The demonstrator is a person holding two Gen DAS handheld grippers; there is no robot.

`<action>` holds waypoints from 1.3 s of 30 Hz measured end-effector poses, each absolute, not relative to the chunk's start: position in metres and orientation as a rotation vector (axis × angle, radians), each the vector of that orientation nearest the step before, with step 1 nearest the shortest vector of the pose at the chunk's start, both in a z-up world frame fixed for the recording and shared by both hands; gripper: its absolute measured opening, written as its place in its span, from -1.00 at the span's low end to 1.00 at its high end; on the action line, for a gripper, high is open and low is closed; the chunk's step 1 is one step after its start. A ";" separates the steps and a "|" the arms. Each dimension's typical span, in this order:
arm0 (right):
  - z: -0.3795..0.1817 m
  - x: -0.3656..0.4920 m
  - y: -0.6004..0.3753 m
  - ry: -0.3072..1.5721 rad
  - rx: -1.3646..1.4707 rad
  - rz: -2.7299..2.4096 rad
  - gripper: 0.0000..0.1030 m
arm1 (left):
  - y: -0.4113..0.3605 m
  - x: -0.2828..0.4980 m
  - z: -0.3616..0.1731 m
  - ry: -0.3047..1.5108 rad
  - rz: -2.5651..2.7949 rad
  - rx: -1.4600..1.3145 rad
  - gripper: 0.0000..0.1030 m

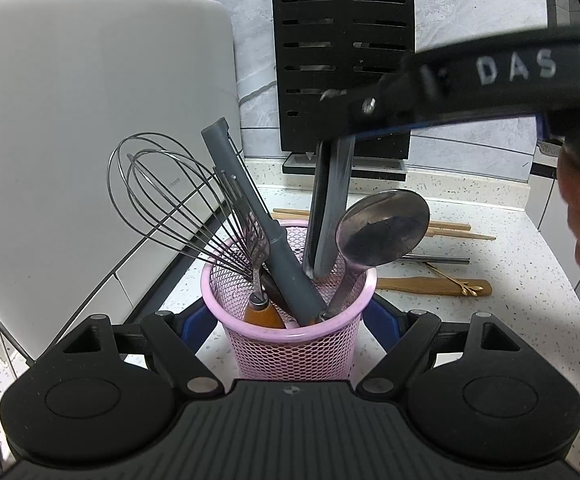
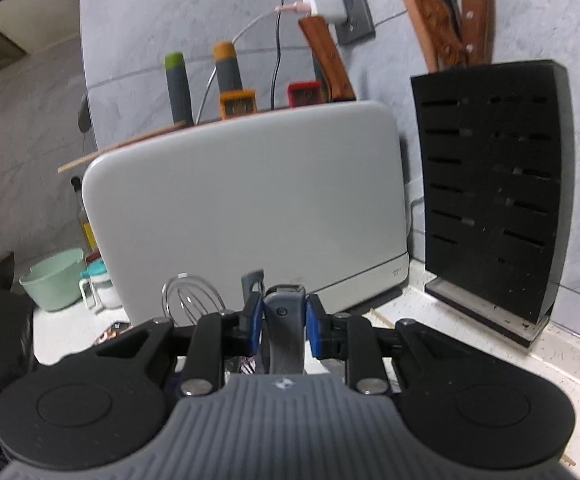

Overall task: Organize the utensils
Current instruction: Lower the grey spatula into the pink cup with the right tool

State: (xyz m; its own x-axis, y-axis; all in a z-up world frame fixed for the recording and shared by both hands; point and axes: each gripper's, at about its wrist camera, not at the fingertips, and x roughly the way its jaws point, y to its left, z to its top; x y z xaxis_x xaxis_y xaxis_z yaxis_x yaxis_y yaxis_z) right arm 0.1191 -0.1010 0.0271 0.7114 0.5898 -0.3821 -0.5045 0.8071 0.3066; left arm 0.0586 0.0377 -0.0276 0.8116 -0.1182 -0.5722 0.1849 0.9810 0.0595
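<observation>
My left gripper (image 1: pixel 290 326) sits at the bottom centre of its view, blue pads either side of the pink mesh utensil cup (image 1: pixel 290 344) and against its wall, so it is clamped on the cup. Cup stands on the speckled counter (image 1: pixel 469 320) and holds a wire whisk (image 1: pixel 170 200), a slotted metal turner (image 1: pixel 246 216), a grey-handled tool (image 1: pixel 258 224) and a large metal spoon (image 1: pixel 381 228), all leaning. My right gripper (image 2: pixel 281 326) pinches the top of a grey silicone tool (image 2: pixel 284 316) between its blue pads; in the left view that gripper (image 1: pixel 339 100) comes in from the upper right, and the tool (image 1: pixel 329 208) hangs down with its lower end inside the cup. Right of centre on the counter behind the cup: wooden chopsticks (image 1: pixel 449 230), a wooden spatula (image 1: pixel 429 286), a small gold spoon (image 1: pixel 457 284). Black knife block (image 1: pixel 341 60) at top centre, white appliance (image 1: pixel 90 140) fills the left.
</observation>
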 end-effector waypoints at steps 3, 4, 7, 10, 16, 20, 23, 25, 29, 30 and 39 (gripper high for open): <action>0.026 0.119 -0.095 0.504 0.148 0.610 -0.60 | 0.038 0.059 -0.028 0.602 -0.165 0.112 0.83; 0.026 0.119 -0.093 0.512 0.135 0.609 -0.60 | 0.038 0.059 -0.028 0.602 -0.165 0.112 0.83; 0.024 0.119 -0.085 0.538 0.097 0.608 -0.60 | 0.038 0.058 -0.028 0.601 -0.164 0.113 0.83; 0.019 0.123 -0.080 0.572 0.081 0.605 -0.60 | 0.039 0.058 -0.028 0.602 -0.165 0.111 0.83; 0.012 0.130 -0.081 0.646 0.106 0.603 -0.59 | 0.039 0.058 -0.028 0.602 -0.165 0.111 0.83; 0.009 0.132 -0.081 0.668 0.118 0.599 -0.57 | 0.039 0.058 -0.028 0.602 -0.165 0.111 0.83; 0.007 0.134 -0.082 0.681 0.134 0.600 -0.55 | 0.038 0.058 -0.028 0.602 -0.164 0.111 0.83; 0.008 0.134 -0.083 0.683 0.149 0.600 -0.47 | 0.039 0.058 -0.028 0.602 -0.165 0.110 0.83; 0.010 0.136 -0.090 0.680 0.203 0.603 -0.26 | 0.038 0.058 -0.028 0.601 -0.165 0.110 0.83; 0.011 0.136 -0.092 0.677 0.216 0.601 -0.26 | 0.038 0.058 -0.028 0.599 -0.165 0.109 0.83; -0.001 0.140 -0.107 0.769 0.350 0.592 -0.60 | 0.042 0.054 -0.027 0.586 -0.180 0.100 0.83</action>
State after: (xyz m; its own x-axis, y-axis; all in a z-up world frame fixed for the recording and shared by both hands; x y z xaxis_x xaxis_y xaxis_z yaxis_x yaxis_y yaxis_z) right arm 0.1403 -0.1073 -0.0014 0.5694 0.6156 -0.5449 -0.3694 0.7837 0.4994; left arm 0.0543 0.0418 -0.0273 0.8182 -0.1398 -0.5577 0.1967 0.9795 0.0430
